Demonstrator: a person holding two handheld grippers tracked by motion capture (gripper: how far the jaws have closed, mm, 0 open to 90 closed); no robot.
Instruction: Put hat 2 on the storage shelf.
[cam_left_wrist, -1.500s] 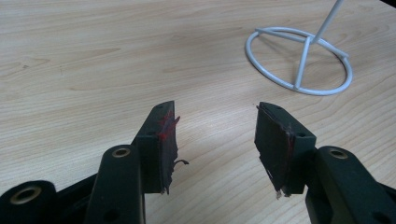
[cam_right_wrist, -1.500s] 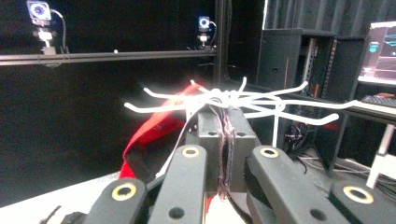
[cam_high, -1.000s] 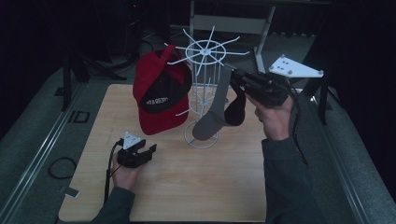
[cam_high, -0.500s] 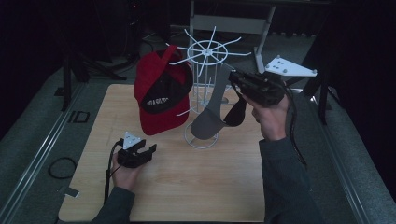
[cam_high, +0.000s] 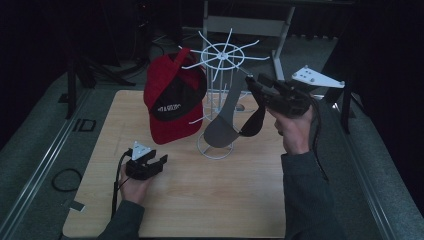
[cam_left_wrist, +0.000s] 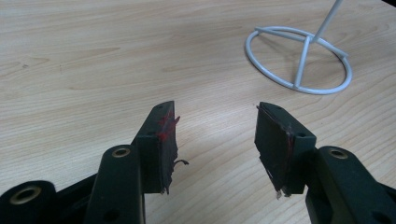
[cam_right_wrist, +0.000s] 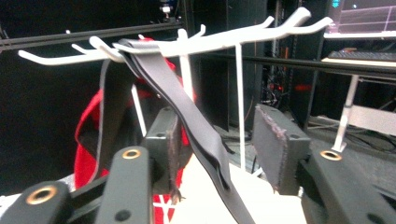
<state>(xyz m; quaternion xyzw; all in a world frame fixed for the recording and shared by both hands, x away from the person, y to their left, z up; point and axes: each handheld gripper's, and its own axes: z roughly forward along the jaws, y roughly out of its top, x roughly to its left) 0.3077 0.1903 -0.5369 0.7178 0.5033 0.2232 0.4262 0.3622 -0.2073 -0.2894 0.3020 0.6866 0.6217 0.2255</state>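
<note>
A white wire hat rack (cam_high: 220, 55) stands on the wooden table (cam_high: 200, 200). A red cap (cam_high: 172, 102) hangs on its left side. A dark grey cap (cam_high: 222, 127) hangs on the right from a hook by its black strap (cam_right_wrist: 187, 112). My right gripper (cam_high: 252, 82) is at that strap. Its jaws have just been opening, and the strap runs loose between the parted pads (cam_right_wrist: 275, 144). The right gripper (cam_right_wrist: 215, 144) is open below the rack's hooks (cam_right_wrist: 210, 42). My left gripper (cam_high: 159, 161) rests on the table, open and empty (cam_left_wrist: 215, 140).
The rack's ring base (cam_left_wrist: 299, 60) sits on the table just beyond the left gripper. A grey metal frame (cam_high: 245, 25) and a dark floor lie behind the table. Bare wood spreads across the near half of the table.
The right gripper has sunk a little and its jaws have parted from the grey cap's strap, which now hangs from the rack. The left hand has not moved.
</note>
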